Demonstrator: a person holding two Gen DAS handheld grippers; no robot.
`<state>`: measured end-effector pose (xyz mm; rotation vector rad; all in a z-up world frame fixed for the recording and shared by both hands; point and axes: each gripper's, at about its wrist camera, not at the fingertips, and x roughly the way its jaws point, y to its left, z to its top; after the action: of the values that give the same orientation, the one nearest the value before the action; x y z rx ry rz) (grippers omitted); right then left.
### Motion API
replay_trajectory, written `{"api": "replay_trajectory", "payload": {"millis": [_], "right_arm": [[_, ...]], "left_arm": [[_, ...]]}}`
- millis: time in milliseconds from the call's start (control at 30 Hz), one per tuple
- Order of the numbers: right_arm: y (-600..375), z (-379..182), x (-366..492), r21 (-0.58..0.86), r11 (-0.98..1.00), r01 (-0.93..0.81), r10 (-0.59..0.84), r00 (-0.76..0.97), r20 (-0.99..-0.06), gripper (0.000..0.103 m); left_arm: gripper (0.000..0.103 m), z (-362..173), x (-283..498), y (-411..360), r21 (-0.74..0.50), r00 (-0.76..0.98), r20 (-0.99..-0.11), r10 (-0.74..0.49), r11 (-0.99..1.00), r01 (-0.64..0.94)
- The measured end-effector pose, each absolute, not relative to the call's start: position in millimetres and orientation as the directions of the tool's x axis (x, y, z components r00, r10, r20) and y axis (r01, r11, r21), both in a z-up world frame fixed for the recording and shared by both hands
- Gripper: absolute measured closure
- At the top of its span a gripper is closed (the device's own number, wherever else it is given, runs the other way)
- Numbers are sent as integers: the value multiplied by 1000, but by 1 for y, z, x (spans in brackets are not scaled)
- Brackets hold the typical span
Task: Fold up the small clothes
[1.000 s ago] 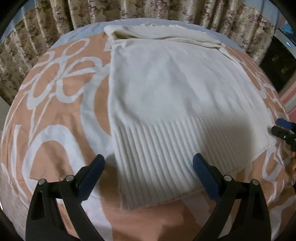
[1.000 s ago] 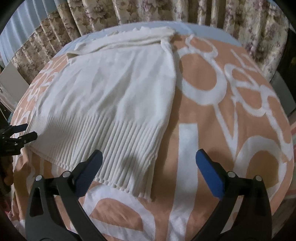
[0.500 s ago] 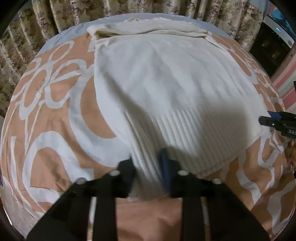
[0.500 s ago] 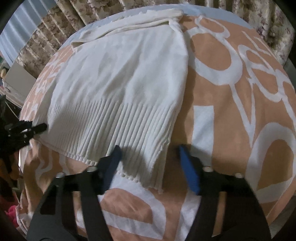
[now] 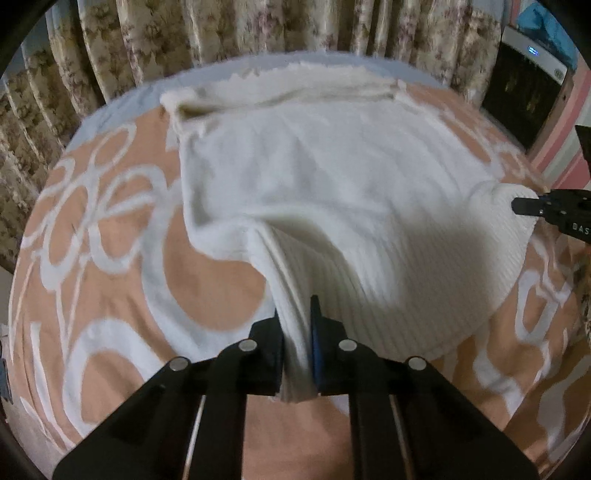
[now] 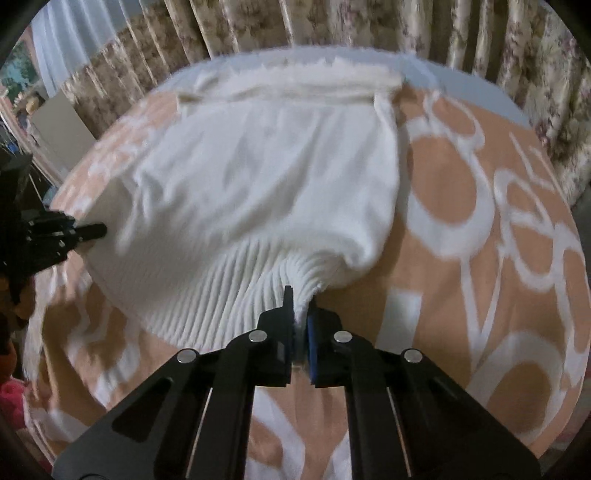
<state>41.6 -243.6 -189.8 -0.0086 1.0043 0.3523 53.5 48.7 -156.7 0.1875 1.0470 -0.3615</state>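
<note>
With each gripper clamped on one corner of the ribbed hem (image 5: pixel 369 280), the cream knit sweater (image 5: pixel 314 166) lies spread on the orange-and-white bedspread (image 5: pixel 92 258). Both sets of jaws have just been closing, and the fabric is now pinched between them. The left gripper (image 5: pixel 297 325) and right gripper (image 6: pixel 300 314) hold opposite corners, probably so the hem can rise evenly toward the far edge (image 6: pixel 295 86).

Home bedroom: patterned bedspread (image 5: pixel 110 258), floral curtains (image 5: pixel 221 33) behind.
</note>
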Motion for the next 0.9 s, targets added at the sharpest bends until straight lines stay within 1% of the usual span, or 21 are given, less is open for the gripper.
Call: {"api": "replay_trajectory", "payload": {"millis": [133, 267, 400, 600, 733, 833, 900], "right_arm": [[-245, -173, 67, 156, 942, -297, 304, 557, -773, 97], [-244, -165, 100, 147, 946, -287, 300, 618, -726, 97], [-258, -159, 142, 175, 955, -241, 294, 671, -680, 97], [-267, -127, 205, 209, 951, -227, 308, 737, -602, 97], [-271, -116, 260, 214, 954, -210, 298, 742, -601, 97], [-268, -122, 302, 228, 951, -210, 309, 703, -640, 97], [-266, -131, 325, 222, 954, -200, 299, 682, -668, 97]], "left_arm": [[91, -141, 78, 41, 8, 533, -821, -205, 929, 370], [91, -130, 115, 45, 34, 612, -773, -169, 952, 305], [91, -118, 158, 57, -16, 623, -761, -179, 966, 258], [91, -86, 218, 55, -23, 670, -720, -183, 970, 240], [91, -84, 277, 64, -58, 657, -731, -184, 976, 208], [91, -98, 323, 75, -115, 597, -774, -210, 974, 194], [91, -109, 347, 78, -127, 566, -797, -212, 974, 185]]}}
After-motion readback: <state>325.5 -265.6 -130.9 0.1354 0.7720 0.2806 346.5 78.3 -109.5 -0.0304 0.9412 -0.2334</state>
